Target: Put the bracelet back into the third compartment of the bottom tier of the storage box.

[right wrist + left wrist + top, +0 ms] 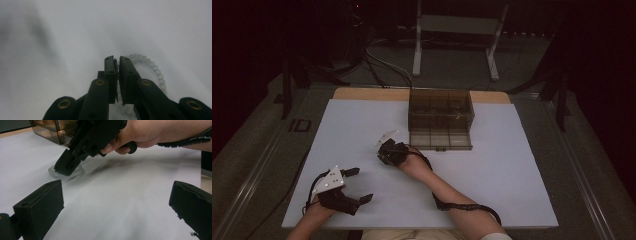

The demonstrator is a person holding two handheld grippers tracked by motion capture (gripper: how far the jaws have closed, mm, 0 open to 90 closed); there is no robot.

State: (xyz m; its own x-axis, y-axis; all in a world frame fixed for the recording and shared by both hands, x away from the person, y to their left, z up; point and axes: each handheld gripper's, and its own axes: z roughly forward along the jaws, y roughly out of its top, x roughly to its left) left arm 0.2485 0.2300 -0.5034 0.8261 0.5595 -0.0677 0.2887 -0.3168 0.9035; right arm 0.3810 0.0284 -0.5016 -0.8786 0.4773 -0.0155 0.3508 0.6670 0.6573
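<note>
A bracelet of clear beads (155, 69) lies on the white table sheet (502, 175). My right gripper (117, 59) points down at it, jaws closed together on one side of the loop, with the rest curving out to the right. In the left gripper view the same right gripper (65, 168) presses its tip on the bracelet (51, 171). In the high view the right gripper (384, 155) sits mid-table, in front of the box. My left gripper (360, 185) rests near the front left with jaws wide apart and nothing between them (117, 195).
A smoky transparent compartment box (441, 117) stands at the table's back centre, with a low tray part at its front (441, 140). The right gripper's cable (462, 206) trails across the front of the sheet. Dark floor, cables and a stand lie beyond the table.
</note>
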